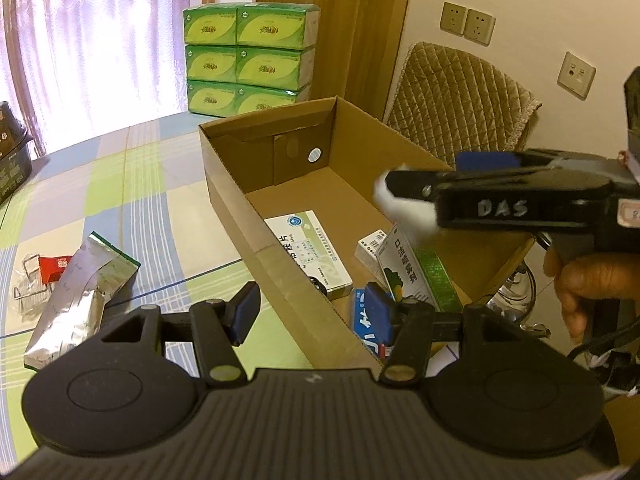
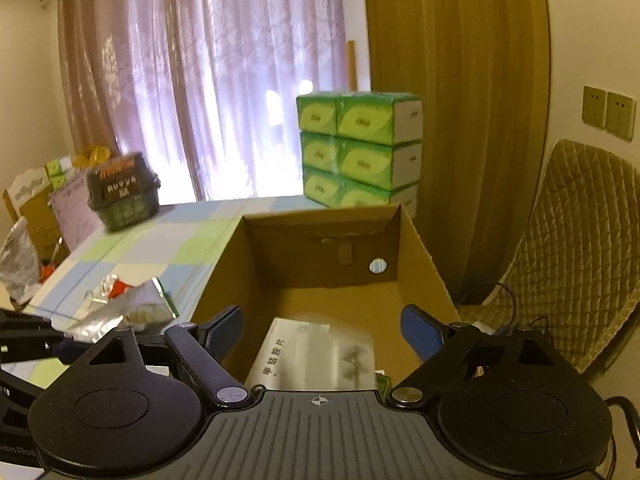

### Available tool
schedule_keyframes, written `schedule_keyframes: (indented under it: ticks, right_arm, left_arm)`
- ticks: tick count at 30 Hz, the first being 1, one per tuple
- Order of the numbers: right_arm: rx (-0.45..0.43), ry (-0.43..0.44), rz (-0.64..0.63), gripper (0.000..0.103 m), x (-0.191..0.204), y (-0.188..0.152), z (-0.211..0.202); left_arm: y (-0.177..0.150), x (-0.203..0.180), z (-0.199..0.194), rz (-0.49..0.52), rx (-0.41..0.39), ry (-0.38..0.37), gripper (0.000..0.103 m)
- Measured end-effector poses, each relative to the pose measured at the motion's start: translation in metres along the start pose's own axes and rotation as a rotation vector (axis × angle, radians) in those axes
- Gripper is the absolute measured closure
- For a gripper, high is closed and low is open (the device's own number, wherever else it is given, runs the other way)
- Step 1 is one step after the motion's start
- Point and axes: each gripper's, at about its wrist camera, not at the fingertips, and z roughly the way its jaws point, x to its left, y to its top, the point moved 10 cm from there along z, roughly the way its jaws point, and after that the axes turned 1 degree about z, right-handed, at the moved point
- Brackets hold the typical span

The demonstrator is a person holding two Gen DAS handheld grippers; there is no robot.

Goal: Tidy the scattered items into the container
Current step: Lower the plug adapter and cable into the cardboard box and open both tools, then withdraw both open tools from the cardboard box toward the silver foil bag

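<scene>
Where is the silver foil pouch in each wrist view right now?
Left wrist view: the foil pouch lies at lower left on the checked tablecloth, outside the cardboard box, left of the left gripper.
Right wrist view: the pouch sits at left of centre, blurred, beside the box, ahead of the right gripper.
Shared landmark: the stack of green tissue packs behind the box.

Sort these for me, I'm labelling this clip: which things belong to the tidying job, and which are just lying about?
Job: cardboard box; medicine boxes already inside; foil pouch, red packet and wire clip on the table.

Lying about: tissue packs; chair; dark basket; curtain.
</scene>
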Motion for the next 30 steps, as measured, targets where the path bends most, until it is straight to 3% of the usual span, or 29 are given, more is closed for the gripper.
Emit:
schedule_keyframes:
  ticks: [14,30]
  right_arm:
    - [0.016,-0.032,0.066,0.012,-0.019,-0.011,-0.016]
    - [0.022,0.003,0.060,0.012,0.020,-0.018,-0.049]
  left_arm:
    - [-0.015,0.004,-0.006,-0.018,0.013,0.006,0.050]
    - [-0.039,0.022,-0.047,-0.040,0.009,0.052,0.045]
